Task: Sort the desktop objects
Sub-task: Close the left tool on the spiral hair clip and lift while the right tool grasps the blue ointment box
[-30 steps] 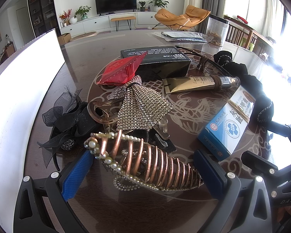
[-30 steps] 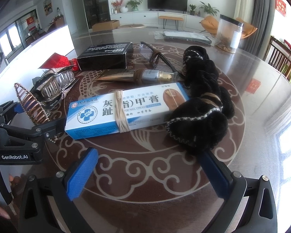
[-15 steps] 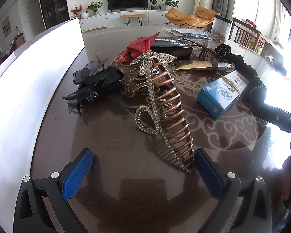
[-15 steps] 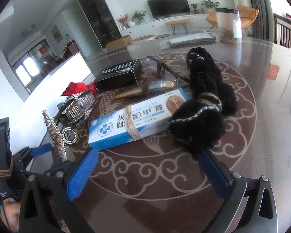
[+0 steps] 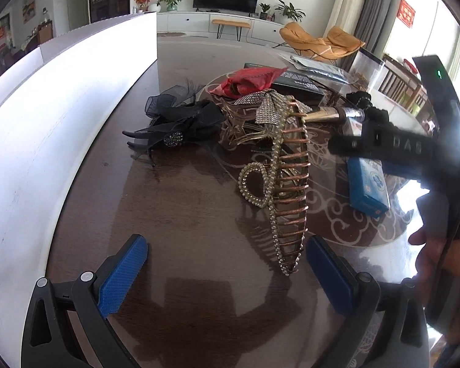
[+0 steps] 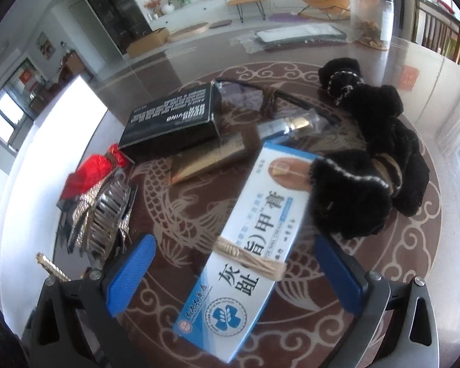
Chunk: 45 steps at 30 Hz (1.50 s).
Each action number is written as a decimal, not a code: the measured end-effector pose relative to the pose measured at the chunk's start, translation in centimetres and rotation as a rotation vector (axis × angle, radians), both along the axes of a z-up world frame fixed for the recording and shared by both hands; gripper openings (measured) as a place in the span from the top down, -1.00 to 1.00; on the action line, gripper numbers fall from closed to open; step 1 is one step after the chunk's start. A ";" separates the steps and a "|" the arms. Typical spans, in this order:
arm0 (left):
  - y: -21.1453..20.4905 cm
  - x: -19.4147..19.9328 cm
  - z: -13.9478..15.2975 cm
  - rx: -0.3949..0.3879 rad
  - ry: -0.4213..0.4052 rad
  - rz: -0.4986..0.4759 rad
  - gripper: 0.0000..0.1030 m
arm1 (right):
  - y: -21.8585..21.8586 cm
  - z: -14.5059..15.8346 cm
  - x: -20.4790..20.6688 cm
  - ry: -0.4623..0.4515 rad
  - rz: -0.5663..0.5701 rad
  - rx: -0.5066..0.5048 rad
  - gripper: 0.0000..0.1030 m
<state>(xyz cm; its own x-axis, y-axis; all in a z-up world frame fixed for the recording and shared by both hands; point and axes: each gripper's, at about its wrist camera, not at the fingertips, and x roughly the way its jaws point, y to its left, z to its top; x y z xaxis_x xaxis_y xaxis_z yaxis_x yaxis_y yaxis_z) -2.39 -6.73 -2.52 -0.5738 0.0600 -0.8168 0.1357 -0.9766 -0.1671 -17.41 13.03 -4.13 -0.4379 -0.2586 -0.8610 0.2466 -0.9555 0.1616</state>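
My left gripper (image 5: pixel 227 276) is open and holds nothing. A copper hair clip edged with pearls (image 5: pixel 288 190) lies lengthwise on the dark table just ahead of its right finger. Behind the clip are a black bow clip (image 5: pixel 174 122), a rhinestone bow (image 5: pixel 270 104) and a red packet (image 5: pixel 248 81). My right gripper (image 6: pixel 233 279) is also open. The near end of a blue-and-white ointment box (image 6: pixel 251 245), tied with twine, lies between its fingers. Black scrunchies (image 6: pixel 368 168) touch the box's far right side.
A black box (image 6: pixel 171 119), a gold tube (image 6: pixel 211 159) and glasses (image 6: pixel 276 98) lie behind the ointment box. A clear jar (image 6: pixel 371 9) and a plastic bag (image 6: pixel 300 36) sit at the far edge. A white board (image 5: pixel 61 122) stands along the left. The right device (image 5: pixel 398 147) and a hand (image 5: pixel 429 245) cross the left view.
The copper clip lay crosswise between my left fingers; it now lies lengthwise ahead of them, and the view has swung left. My right gripper has moved forward over the ointment box.
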 end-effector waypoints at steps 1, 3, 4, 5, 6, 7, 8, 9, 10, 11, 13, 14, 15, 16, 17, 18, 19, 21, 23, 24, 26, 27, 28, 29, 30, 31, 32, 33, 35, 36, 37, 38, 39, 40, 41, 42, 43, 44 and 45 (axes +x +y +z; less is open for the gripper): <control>-0.6 0.3 0.1 0.048 0.012 0.020 -1.00 | -0.1 -0.2 0.8 0.028 0.024 0.028 -1.00; -1.8 0.9 0.3 0.137 0.033 0.058 -1.00 | -0.3 -0.6 2.4 0.089 0.073 0.104 -0.89; -2.1 1.0 0.3 0.163 0.040 0.071 -1.00 | -0.3 -0.6 3.3 0.121 0.105 0.143 -0.71; -2.1 1.0 0.3 0.171 0.043 0.081 -1.00 | 0.0 -0.5 4.2 0.138 0.138 0.128 -0.49; -1.9 0.9 0.3 0.160 0.038 0.086 -1.00 | 0.3 -0.4 4.9 0.145 0.156 0.130 -0.36; -1.5 0.7 0.3 0.138 0.031 0.080 -1.00 | 0.8 -0.4 5.6 0.141 0.169 0.132 -0.19; -0.9 0.5 0.3 0.116 0.024 0.062 -1.00 | 1.3 -0.3 6.3 0.137 0.180 0.126 -0.05; -0.3 0.2 0.3 0.097 0.020 0.039 -1.00 | 2.0 -0.2 7.0 0.135 0.188 0.127 0.01; 0.3 -0.1 0.3 0.079 0.017 0.017 -1.00 | 2.9 -0.1 7.6 0.132 0.191 0.124 0.12; 0.9 -0.3 0.3 0.056 0.017 0.000 -1.00 | 3.7 -0.1 8.2 0.130 0.193 0.121 0.16; 2.0 -0.6 0.5 0.009 0.022 -0.027 -1.00 | 5.5 0.0 9.3 0.128 0.197 0.117 0.16; 2.4 -0.8 0.5 -0.008 0.025 -0.042 -1.00 | 6.1 0.0 9.8 0.130 0.204 0.122 0.15; 2.9 -1.1 0.5 -0.019 0.026 -0.059 -1.00 | 6.7 -0.1 10.2 0.133 0.217 0.124 0.14; 3.3 -1.5 0.4 -0.023 0.021 -0.076 -1.00 | 7.0 -0.1 10.3 0.135 0.236 0.123 0.09; 3.7 -1.9 0.2 -0.022 0.014 -0.096 -1.00 | 7.2 -0.2 10.4 0.134 0.255 0.128 -0.15; 4.0 -2.3 0.0 -0.025 0.005 -0.111 -1.00 | 7.3 -0.5 10.3 0.123 0.269 0.133 -0.37; 4.3 -2.5 -0.1 -0.048 -0.002 -0.116 -1.00 | 7.3 -0.7 10.2 0.105 0.283 0.132 -0.80; 5.0 -3.0 -0.3 -0.097 -0.017 -0.131 -1.00 | 7.1 -0.9 9.9 0.114 0.313 0.133 -0.95; 5.8 -3.6 -0.6 -0.161 -0.043 -0.139 -1.00 | 6.7 -1.0 8.9 0.117 0.345 0.133 -0.99; 6.0 -3.8 -0.6 -0.174 -0.042 -0.151 -1.00 | 6.3 -1.0 8.5 0.113 0.363 0.134 -0.99; 5.8 -4.1 -0.6 -0.167 -0.055 -0.147 -1.00 | 5.3 -1.0 7.2 0.098 0.415 0.140 -1.00; 5.7 -4.3 -0.6 -0.168 -0.057 -0.146 -1.00 | 4.8 -1.0 6.6 0.089 0.443 0.144 -1.00; 5.7 -4.6 -0.6 -0.168 -0.061 -0.150 -1.00 | 4.3 -0.9 6.1 0.084 0.463 0.148 -0.98; 5.6 -5.0 -0.5 -0.167 -0.077 -0.159 -1.00 | 3.9 -0.7 5.7 0.092 0.473 0.143 -0.76; 5.6 -5.3 -0.5 -0.168 -0.096 -0.163 -1.00 | 3.7 -0.3 5.4 0.101 0.478 0.137 -0.56; 5.5 -5.3 -0.3 -0.170 -0.094 -0.157 -0.67 | 3.7 0.1 5.1 0.101 0.474 0.140 0.01; 5.4 -4.9 0.3 -0.172 -0.062 -0.154 -0.27 | 3.7 0.3 4.8 0.072 0.470 0.123 0.13; 5.4 -4.5 0.7 -0.185 -0.046 -0.145 0.49 | 4.0 0.4 4.7 0.042 0.468 0.084 0.13; 5.0 -3.5 1.3 -0.139 -0.025 -0.153 0.51 | 5.0 0.6 5.5 0.030 0.460 0.054 0.14; 4.9 -2.6 1.6 -0.127 -0.010 -0.159 0.51 | 5.7 0.6 5.9 0.018 0.451 0.031 0.14; 4.9 -1.8 1.9 -0.134 0.003 -0.163 0.51 | 6.6 0.5 6.4 -0.005 0.434 -0.013 0.13; 5.0 -0.8 2.2 -0.144 0.014 -0.165 0.51 | 7.6 0.5 6.9 -0.021 0.410 -0.058 0.14; 5.0 0.2 2.6 -0.145 0.027 -0.165 0.51 | 8.7 0.5 7.3 -0.045 0.383 -0.104 0.14; 4.9 0.9 2.8 -0.139 0.037 -0.162 0.51 | 9.7 0.5 7.6 -0.068 0.356 -0.151 0.14; 4.6 1.7 3.1 -0.124 0.044 -0.154 0.51 | 10.7 0.5 7.8 -0.086 0.330 -0.195 0.14; 4.4 2.4 3.4 -0.108 0.054 -0.145 0.51 | 11.5 0.5 7.9 -0.098 0.311 -0.233 0.14; 4.1 2.9 3.8 -0.091 0.065 -0.137 0.51 | 12.0 0.7 8.0 -0.103 0.298 -0.256 0.14; 3.9 3.5 4.1 -0.076 0.076 -0.128 0.51 | 12.4 1.0 8.0 -0.106 0.287 -0.274 0.14; 3.6 4.1 4.5 -0.066 0.086 -0.120 0.51 | 12.5 1.5 7.9 -0.109 0.282 -0.295 0.14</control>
<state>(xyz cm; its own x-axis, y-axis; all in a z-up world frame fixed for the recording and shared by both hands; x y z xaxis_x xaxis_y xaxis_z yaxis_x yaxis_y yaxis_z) 1.72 -3.15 2.00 -0.6336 0.0802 -0.7695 0.0052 -0.9942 -0.1079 -9.48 25.58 -2.65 -0.2248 -0.5977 -0.7695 0.4584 -0.7618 0.4577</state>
